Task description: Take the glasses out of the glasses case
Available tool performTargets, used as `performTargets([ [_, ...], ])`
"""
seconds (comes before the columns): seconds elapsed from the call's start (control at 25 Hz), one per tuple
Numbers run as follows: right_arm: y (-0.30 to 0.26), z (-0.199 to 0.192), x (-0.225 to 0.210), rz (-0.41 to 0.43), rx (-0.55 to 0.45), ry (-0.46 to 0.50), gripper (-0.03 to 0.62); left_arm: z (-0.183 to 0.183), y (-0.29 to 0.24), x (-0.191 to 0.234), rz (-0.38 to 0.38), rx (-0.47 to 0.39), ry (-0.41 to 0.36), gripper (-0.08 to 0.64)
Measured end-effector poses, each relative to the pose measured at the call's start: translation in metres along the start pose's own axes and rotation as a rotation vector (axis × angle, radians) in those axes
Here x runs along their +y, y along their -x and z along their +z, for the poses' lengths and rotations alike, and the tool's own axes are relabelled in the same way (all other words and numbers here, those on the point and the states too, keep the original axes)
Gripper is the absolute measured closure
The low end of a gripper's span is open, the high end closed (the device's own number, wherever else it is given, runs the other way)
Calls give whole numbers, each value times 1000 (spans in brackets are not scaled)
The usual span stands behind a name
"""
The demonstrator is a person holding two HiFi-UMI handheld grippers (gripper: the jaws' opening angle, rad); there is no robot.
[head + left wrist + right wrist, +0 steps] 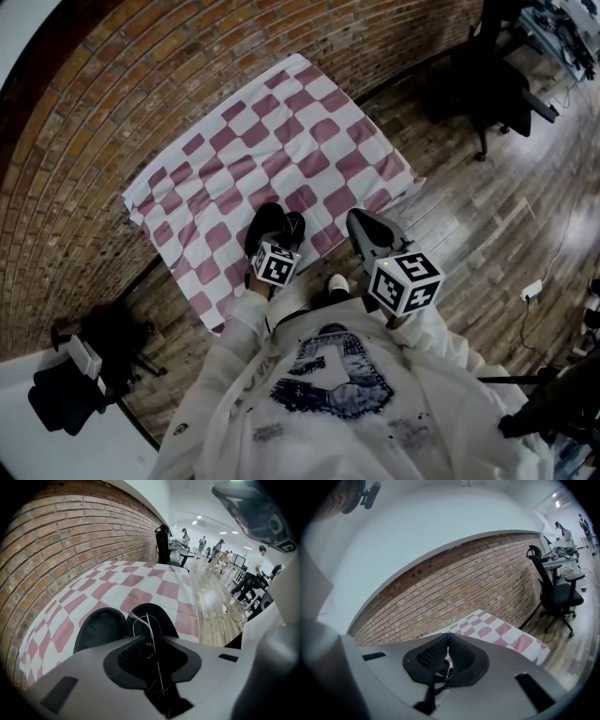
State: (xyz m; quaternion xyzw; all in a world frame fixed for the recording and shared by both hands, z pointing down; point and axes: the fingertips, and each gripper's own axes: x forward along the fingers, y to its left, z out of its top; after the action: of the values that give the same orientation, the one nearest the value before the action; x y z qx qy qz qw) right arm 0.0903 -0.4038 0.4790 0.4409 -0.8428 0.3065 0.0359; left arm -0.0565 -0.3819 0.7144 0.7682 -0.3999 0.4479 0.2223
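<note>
A black glasses case (270, 225) lies open on the pink-and-white checked cloth (272, 141), near its front edge. In the left gripper view both halves of the case (101, 627) gape behind the jaws. Thin wire-framed glasses (149, 629) stand edge-on between the dark pads of my left gripper (150, 641), and one temple runs back along the gap. In the head view my left gripper (274, 246) points steeply down at the case. My right gripper (361, 223) hovers to the right of the case, jaw tips together (447, 637), holding nothing.
The cloth covers a low table that stands against a brick wall (464, 583). A black office chair (497, 89) stands at the far right on the wooden floor, and another dark seat (75, 394) at the near left. People work at desks (220, 550) far off.
</note>
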Motion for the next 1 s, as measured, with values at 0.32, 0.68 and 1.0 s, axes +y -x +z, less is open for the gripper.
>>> performTargets([
  [0.32, 5, -10, 5, -10, 14, -12, 578, -4, 2, 1, 16, -32, 23, 500],
  [0.68, 21, -13, 10, -50, -4, -10, 577, -2, 6, 0, 14, -63, 24, 523],
  [1.0, 30, -25, 27, -63, -9, -16, 577, 3, 29, 12, 42, -125, 29, 528],
])
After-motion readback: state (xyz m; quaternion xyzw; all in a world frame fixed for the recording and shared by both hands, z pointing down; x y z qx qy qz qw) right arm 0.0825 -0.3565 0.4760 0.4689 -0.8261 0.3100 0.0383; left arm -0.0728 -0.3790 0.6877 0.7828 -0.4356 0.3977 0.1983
